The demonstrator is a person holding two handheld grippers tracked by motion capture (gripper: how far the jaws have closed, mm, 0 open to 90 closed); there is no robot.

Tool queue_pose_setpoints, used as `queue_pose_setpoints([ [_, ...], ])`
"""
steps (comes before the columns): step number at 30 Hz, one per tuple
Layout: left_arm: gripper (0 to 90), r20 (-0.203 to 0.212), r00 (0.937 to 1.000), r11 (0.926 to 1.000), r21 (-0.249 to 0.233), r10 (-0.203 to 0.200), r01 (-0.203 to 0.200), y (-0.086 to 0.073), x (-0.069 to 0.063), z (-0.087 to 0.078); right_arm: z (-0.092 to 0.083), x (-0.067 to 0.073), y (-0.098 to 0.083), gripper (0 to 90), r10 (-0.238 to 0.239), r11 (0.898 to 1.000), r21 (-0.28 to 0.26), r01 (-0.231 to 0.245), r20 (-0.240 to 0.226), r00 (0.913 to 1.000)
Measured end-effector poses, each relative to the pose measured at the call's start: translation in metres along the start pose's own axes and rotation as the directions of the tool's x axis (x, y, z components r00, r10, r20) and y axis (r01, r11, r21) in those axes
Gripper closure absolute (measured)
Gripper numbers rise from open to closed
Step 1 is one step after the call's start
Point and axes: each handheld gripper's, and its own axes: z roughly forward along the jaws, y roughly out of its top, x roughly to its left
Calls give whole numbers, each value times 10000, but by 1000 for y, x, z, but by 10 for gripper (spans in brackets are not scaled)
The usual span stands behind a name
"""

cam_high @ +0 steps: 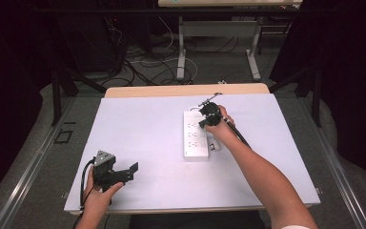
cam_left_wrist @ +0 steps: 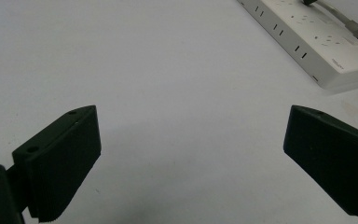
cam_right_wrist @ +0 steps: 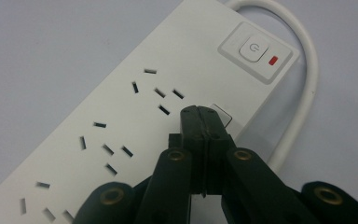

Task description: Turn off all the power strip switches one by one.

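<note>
Right tongs (cam_right_wrist: 204, 122) pressed together over power strip (cam_right_wrist: 121, 102), red light (cam_right_wrist: 273, 60) visible; left tongs (cam_left_wrist: 191, 158) wide, empty.

High view looks down from above; gripper views ride low, perhaps nearest rightward — all share the power strip (cam_high: 195, 135).

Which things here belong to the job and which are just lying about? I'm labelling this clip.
In the job:
- white power strip with its switch and red light
- right gripper, fingers shut over the strip's socket face
- strip's white cable

Lying about:
- left gripper, open, apart from the strip
- small item beside the strip, too small to identify
- floor cables
</note>
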Motion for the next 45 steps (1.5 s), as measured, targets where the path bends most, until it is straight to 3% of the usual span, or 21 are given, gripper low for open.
queue_pose_setpoints([
  [2, 39, 4, 10000, 10000, -17, -12, 12, 0, 0, 0, 1, 0, -1, 900, -39, 9997, -226, 39, -8, 10000],
  [7, 39, 12, 10000, 10000, -25, -15, 15, 0, 0, 1, -3, 1, -2, 900, -61, 10000, 61, 61, -63, 10000],
  [8, 39, 3, 10000, 10000, -24, -9, 9, 0, 0, 1, -2, 1, -3, 900, -67, 9998, -189, 65, -142, 9999],
  [9, 39, 7, 10000, 10000, -24, -15, 15, 0, 0, 1, -5, 2, -3, 900, 144, 9994, 326, -141, -96, 9999],
  [10, 39, -4, 10000, 10000, -19, -12, 12, 0, 0, 1, -3, 1, -5, 900, -2, 9999, -109, 0, -153, 9999],
  [11, 39, -3, 10000, 10000, -18, -21, 21, 0, 0, 1, -7, 2, -4, 900, 7, 9990, 453, -1, -135, 9999],
  [13, 39, 1, 10000, 10000, 23, -11, 11, 0, -1, 0, -5, 2, -7, 900, -19, 10000, -71, 18, -219, 9998],
  [18, 39, 9, 10000, 10000, -28, -92, 92, 0, -2, 2, -10, 5, -10, 900, -77, 9999, -91, 73, -344, 9994],
  [23, 39, -3, 10000, 10000, 29, -26, 26, 0, -1, 1, -14, 6, -13, 900, -420, 9991, -73, 417, -419, 9982],
  [24, 39, -5, 10000, 10000, 24, -31, 31, 0, -1, 1, -18, 7, -12, 900, -402, 9979, 493, 421, -377, 9985],
  [27, 39, -12, 10000, 10000, 31, -12, 12, 0, -1, 2, -14, 7, -17, 900, -556, 9977, -428, 535, -507, 9972],
  [29, 39, -13, 10000, 10000, 47, -6, 6, 0, -1, 2, -19, 8, -16, 900, -656, 9974, 272, 669, -483, 9967],
  [30, 39, -14, 10000, 10000, 48, -4, 4, 0, -1, 2, -18, 10, -17, 900, -450, 9990, -17, 449, -479, 9978],
  [31, 39, -13, 10000, 10000, 47, -5, 5, 0, -1, 2, -20, 10, -17, 900, -559, 9979, 290, 573, -459, 9974],
  [34, 39, -19, 10000, 10000, 47, -11, 11, 0, -1, 2, -18, 12, -18, 900, -787, 9969, 18, 789, -540, 9954],
  [36, 39, -22, 10000, 10000, 48, -10, 10, 0, -1, 2, -21, 14, -17, 900, -857, 9947, 527, 884, -507, 9950],
  [38, 39, -26, 10000, 10000, 45, -6, 7, 0, -1, 2, -19, 15, -18, 900, -911, 9952, 303, 929, -583, 9941],
  [42, 39, -1, 10000, 10000, 43, -10, 10, 0, -1, 1, -20, 15, -19, 900, -1018, 9927, 594, 1054, -596, 9930],
  [45, 39, -39, 10000, 10000, -10, -21, 21, -1, -1, 1, -18, 15, -20, 900, -960, 9948, 278, 980, -668, 9931],
])
